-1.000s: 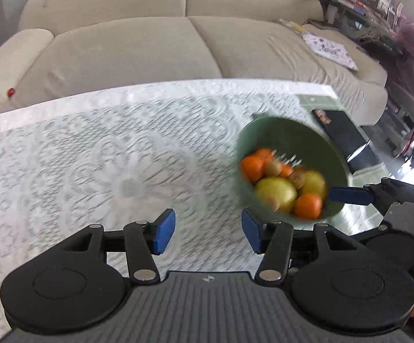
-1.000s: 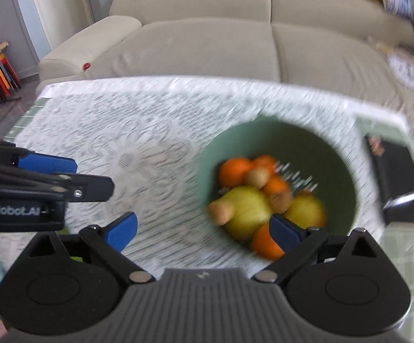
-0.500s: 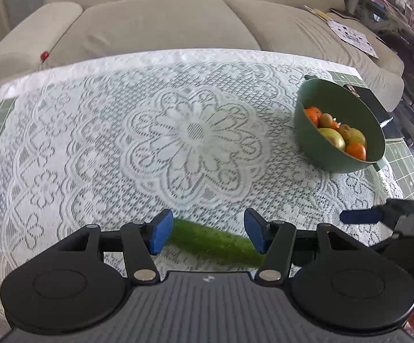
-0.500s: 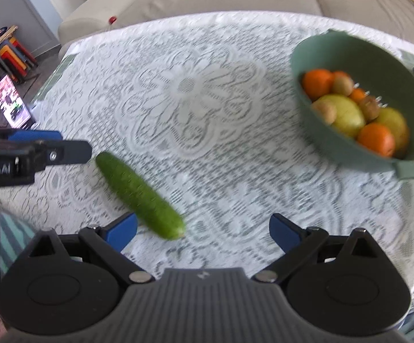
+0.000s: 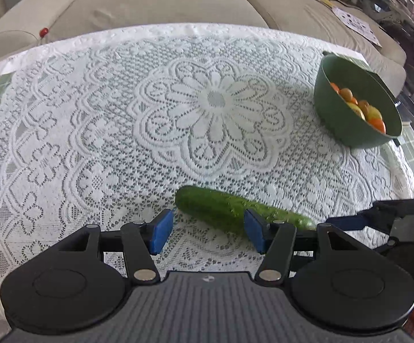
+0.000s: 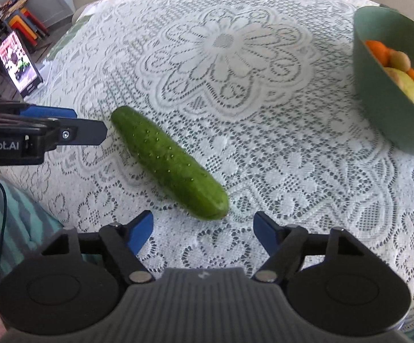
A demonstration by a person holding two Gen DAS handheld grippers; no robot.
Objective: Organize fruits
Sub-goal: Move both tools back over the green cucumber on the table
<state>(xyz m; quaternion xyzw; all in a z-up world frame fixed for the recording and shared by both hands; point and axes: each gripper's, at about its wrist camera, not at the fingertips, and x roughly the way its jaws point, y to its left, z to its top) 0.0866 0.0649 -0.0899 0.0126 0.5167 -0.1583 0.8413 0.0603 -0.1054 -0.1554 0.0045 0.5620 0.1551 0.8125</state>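
Observation:
A green cucumber (image 5: 221,207) lies on the lace tablecloth near the table's front edge; it also shows in the right wrist view (image 6: 170,163). My left gripper (image 5: 205,233) is open and empty, just short of the cucumber, its right pad in front of the cucumber's middle. My right gripper (image 6: 202,234) is open and empty, just short of the cucumber's near end. A green bowl (image 5: 338,120) with oranges, apples and kiwis stands at the right; it also shows in the right wrist view (image 6: 378,108).
A white lace tablecloth (image 5: 212,100) covers the round table. A beige sofa (image 5: 161,0) stands behind it. A lit phone screen (image 6: 18,65) leans at the table's left edge. The left gripper's fingers (image 6: 64,131) reach in from the left in the right wrist view.
Both grippers pulled back from above the bowl to the table's near side. The cucumber came into view and both grippers have closed in on it.

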